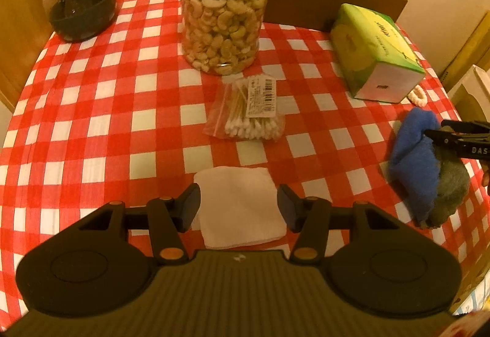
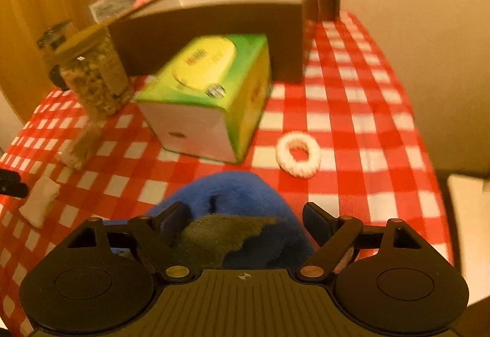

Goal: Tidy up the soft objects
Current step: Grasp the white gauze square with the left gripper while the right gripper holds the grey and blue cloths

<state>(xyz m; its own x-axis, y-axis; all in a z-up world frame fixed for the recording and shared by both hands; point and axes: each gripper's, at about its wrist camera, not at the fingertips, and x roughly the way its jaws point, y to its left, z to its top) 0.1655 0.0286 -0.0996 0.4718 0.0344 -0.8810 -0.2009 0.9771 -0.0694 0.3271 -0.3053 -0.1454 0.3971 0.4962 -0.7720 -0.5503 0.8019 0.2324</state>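
Right wrist view: the right tongs (image 2: 243, 219) are standing wide open around a blue and grey plush toy (image 2: 242, 214) lying at the near edge of the checked counter (image 2: 352, 98), the jaws flanking it on both sides without visibly pressing in. Judging from this, the step in hand is grasping the plush; closing squarely on its thick middle rather than on a loose flap should be keeping it from slipping out on the lift. A green tissue box (image 2: 208, 98) and a white fluffy ring (image 2: 298, 154) are sitting just beyond it, with a brown open box (image 2: 211, 39) behind, possibly the place for the soft things.

Left wrist view: the left tongs (image 1: 239, 208) are also spread wide, hanging over a folded white cloth (image 1: 239, 205) that is lying between the fingers, apparently untouched. A bag of cotton swabs (image 1: 248, 110) and a jar of cashews (image 1: 223, 12) are lying farther on.
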